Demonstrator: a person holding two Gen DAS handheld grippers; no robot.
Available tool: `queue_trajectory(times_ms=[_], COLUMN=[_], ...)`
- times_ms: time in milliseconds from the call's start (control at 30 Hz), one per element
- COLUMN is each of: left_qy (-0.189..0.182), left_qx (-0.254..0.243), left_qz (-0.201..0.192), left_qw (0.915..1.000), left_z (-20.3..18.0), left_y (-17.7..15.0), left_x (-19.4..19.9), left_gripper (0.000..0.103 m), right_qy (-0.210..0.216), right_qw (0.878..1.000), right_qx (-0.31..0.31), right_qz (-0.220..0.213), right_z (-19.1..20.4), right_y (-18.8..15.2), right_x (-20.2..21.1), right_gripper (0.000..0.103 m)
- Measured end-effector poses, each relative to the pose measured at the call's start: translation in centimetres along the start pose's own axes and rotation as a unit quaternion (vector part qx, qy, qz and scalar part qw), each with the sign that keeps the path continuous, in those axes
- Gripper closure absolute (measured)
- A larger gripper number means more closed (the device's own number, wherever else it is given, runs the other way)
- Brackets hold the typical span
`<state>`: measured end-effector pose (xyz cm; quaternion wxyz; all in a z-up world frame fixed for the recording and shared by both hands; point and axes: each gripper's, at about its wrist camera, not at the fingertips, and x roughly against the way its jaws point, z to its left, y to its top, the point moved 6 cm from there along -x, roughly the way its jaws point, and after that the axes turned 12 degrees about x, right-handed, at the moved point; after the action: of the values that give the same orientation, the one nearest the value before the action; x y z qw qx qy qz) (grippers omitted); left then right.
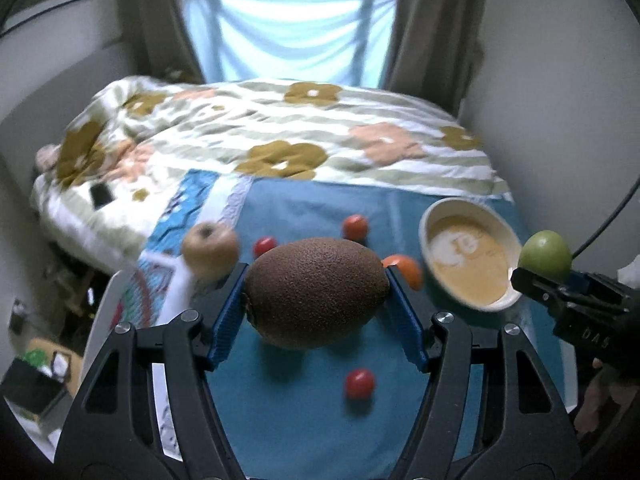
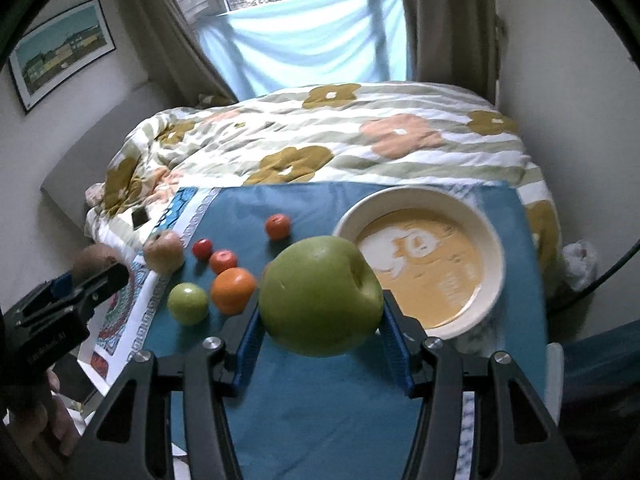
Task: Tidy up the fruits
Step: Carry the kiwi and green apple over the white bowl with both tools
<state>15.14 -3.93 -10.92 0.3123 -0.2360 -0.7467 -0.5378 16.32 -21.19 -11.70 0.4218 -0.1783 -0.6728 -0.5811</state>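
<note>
left gripper [image 1: 316,292]: I hold the kiwi [image 1: 316,288] end to end between the pads, lifted above the blue cloth [image 1: 288,420], left of the bowl [image 2: 494,280].
right gripper [image 2: 320,312]: clamped on the green apple [image 2: 320,296], just left of the bowl, off the cloth.
bowl: empty — no fruit in it.
risk: kiwi is gripped at its tapered tips, so it could squirt out — roll among the tomatoes left of the bowl.
risk 2: both grippers heading for the bowl could collide.

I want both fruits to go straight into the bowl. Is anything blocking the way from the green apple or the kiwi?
Nothing visible blocks the green apple; the bowl is empty. Between the kiwi and bowl lies an orange, low on the cloth.
</note>
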Motion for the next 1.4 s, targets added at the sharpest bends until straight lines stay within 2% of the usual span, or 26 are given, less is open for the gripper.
queue_trajectory(times_ms=[167,367,700,1000,1233,1400], left_qy=[-0.036,-0.080,-0.137,-0.147,-0.135,-0.141], left_qx=[-0.030,-0.076,-0.162,-0.250,-0.305,-0.316], left_qz=[0.012,0.040,0.098,0.135,0.137,0.146], left_qw=[0.9988,0.9932,0.9722,0.9475,0.9327,0.9268], left_z=[-4.0,-9.1,-17.1,-21.9,-23.6,-24.1], left_y=[1.2,2.5,2.3,-0.1,-1.5,-2.2], left_x=[-2.3,-6.3,-13.7,-19.7,-22.4,-23.0], left_gripper=[0.032,0.032,0.032,0.032,0.032,0.031], right_qy=[-0.020,-0.053,-0.110,-0.138,-0.142,-0.143], right_qw=[1.000,0.997,0.983,0.970,0.964,0.962], right_qx=[-0.021,-0.063,-0.147,-0.198,-0.219,-0.226], right_qz=[-0.003,-0.001,0.018,0.036,0.046,0.051], right_z=[-2.8,-6.6,-12.8,-16.4,-18.1,-18.7], right_y=[0.8,1.4,0.8,-0.6,-1.0,-1.5], right_x=[0.0,-0.6,-1.9,-3.5,-4.9,-5.4], right_gripper=[0.053,0.053,0.053,0.053,0.053,0.053])
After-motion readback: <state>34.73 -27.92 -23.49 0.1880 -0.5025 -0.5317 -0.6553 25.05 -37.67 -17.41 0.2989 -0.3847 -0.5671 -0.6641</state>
